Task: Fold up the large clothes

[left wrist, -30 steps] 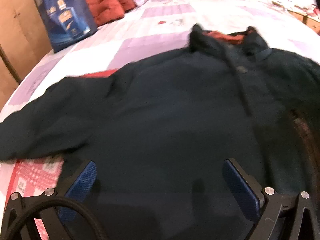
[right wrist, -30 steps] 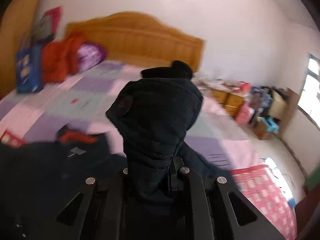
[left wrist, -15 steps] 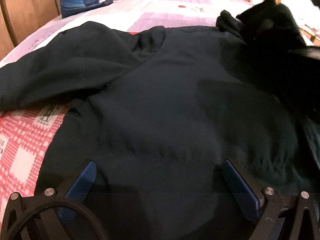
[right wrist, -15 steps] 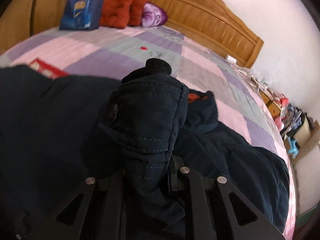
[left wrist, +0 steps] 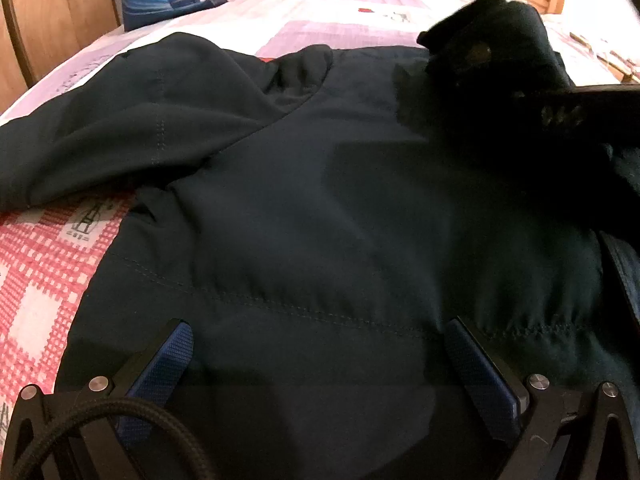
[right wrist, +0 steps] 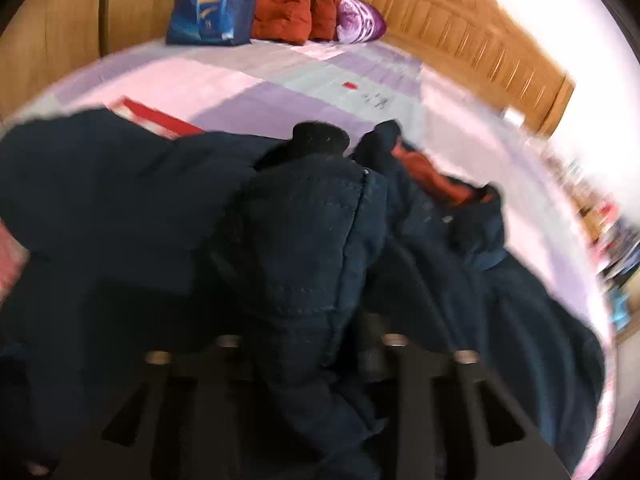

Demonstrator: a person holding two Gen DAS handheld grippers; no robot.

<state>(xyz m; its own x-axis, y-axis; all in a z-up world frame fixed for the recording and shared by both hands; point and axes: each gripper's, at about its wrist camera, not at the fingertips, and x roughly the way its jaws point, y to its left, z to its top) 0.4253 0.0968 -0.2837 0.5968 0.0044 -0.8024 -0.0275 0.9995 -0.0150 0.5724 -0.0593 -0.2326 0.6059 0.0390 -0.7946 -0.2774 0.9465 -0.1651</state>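
A large dark navy jacket [left wrist: 320, 200] lies spread on the bed, back side up, one sleeve [left wrist: 120, 112] stretched to the left. My left gripper [left wrist: 316, 364] is open and empty, low over the jacket's hem. My right gripper [right wrist: 308, 340] is shut on the other sleeve's cuff end [right wrist: 304, 240] and holds it over the jacket's body; this sleeve also shows in the left wrist view [left wrist: 492, 60] at the upper right. The jacket's collar with orange lining [right wrist: 440, 184] lies beyond the held sleeve.
The bed has a purple and white patchwork cover [right wrist: 280, 88] and a red checked blanket [left wrist: 36, 288] at the near left. A blue gift bag [right wrist: 216, 0], red cushions [right wrist: 296, 4] and a purple pillow [right wrist: 360, 20] stand by the wooden headboard [right wrist: 480, 52]. Wooden panelling [left wrist: 52, 20] runs along the left.
My right gripper has carried the held sleeve down and to the left, across the jacket's body. My left gripper has dropped closer to the hem and stayed open.
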